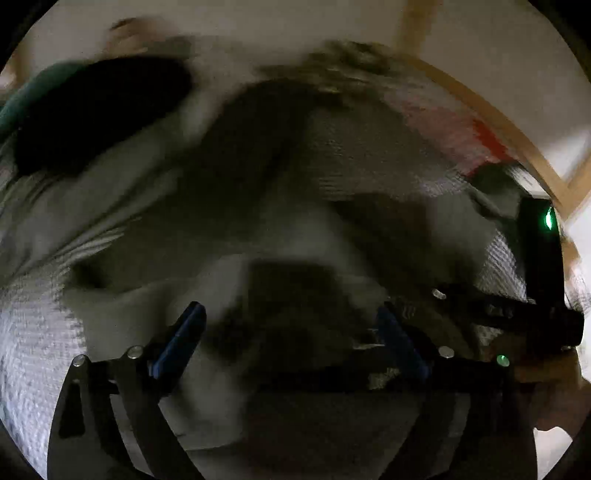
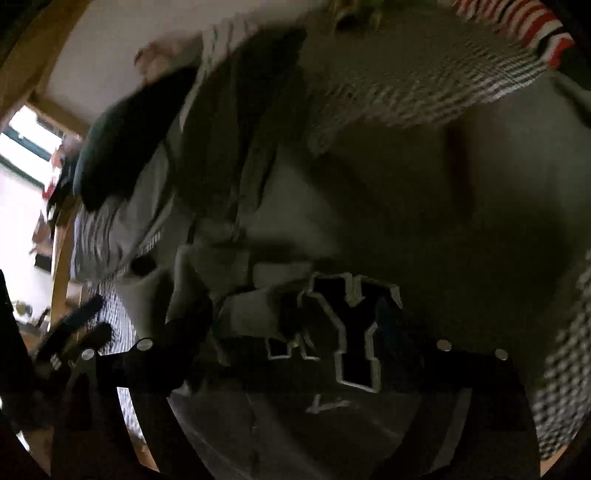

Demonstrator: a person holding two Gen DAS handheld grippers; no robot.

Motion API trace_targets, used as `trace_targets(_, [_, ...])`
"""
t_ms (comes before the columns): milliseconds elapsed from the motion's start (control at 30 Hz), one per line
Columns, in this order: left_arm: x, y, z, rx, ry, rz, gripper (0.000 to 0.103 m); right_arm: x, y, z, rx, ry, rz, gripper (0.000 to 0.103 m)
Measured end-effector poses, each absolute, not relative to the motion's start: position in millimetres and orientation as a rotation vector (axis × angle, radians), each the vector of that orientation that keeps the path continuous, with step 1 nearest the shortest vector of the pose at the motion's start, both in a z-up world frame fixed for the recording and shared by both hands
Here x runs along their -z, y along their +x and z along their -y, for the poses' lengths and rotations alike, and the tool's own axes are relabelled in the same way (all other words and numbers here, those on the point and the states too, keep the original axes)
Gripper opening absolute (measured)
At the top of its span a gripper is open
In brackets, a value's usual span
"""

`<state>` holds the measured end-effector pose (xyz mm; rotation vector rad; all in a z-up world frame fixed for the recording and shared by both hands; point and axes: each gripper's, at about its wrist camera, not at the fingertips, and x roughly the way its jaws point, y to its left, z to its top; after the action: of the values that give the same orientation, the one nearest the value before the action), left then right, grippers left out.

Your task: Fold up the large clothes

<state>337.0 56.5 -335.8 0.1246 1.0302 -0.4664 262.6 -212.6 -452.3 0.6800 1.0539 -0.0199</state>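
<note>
Both tongs stand wide open; I see nothing pinched between either pair. Frames are dim and motion-blurred.

Left tongs (image 1: 290, 332): blue-padded fingers (image 1: 181, 338) spread apart, pointing down at a grey garment (image 1: 177, 206) that lies crumpled under and ahead of them. Right tongs (image 2: 291, 321): fingers likewise apart, hanging just above the same grey garment (image 2: 406, 206), with a big dark block letter (image 2: 354, 332) with pale outline on the cloth between them. I cannot tell whether any fingertip touches the cloth.

The garment rests on a bed with a finely striped cover (image 1: 33, 343), which shows to the left of the left tongs and to the far right of the right tongs (image 2: 565, 369). A dark teal cushion (image 1: 96, 114) lies well ahead and left of the left tongs. A red-and-white striped cloth (image 2: 517, 18) sits far ahead and right of the right tongs. A wooden frame (image 1: 491, 114) runs beyond the bed.
</note>
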Motion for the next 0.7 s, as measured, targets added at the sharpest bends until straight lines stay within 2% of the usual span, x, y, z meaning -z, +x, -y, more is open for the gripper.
trace_targets(33, [342, 347, -77, 0.412, 0.099, -1.053, 0.092, 459, 271, 204, -0.009, 0.677, -1.084, 0.088])
trace_targets(167, [408, 375, -157, 0.264, -0.039, -1.273, 0.092, 488, 305, 187, -0.083, 0.72, -1.169, 0.073])
trace_targets(300, [456, 379, -182, 0.257, -0.13, -1.387, 0.092, 515, 325, 178, -0.081, 0.776, -1.301, 0.056])
trace_targets(400, [470, 374, -181, 0.251, -0.077, -1.395, 0.092, 514, 328, 180, -0.08, 0.797, -1.323, 0.045])
trace_targets(433, [473, 372, -179, 0.247, -0.049, -1.393, 0.09, 511, 328, 178, -0.085, 0.78, -1.324, 0.038])
trace_targets(467, [475, 370, -177, 0.237, -0.017, -1.389, 0.078, 509, 326, 177, -0.092, 0.775, -1.323, 0.034])
trace_targets(533, [478, 365, -176, 0.186, 0.065, -1.368, 0.063, 506, 322, 178, -0.1, 0.794, -1.315, 0.026])
trace_targets(600, [477, 361, -183, 0.184, 0.049, -1.36, 0.058, 502, 320, 182, -0.128, 0.826, -1.294, 0.007])
trace_targets(700, [474, 358, -198, 0.19, 0.042, -1.371, 0.056, 485, 305, 198, -0.114, 0.878, -1.202, 0.007])
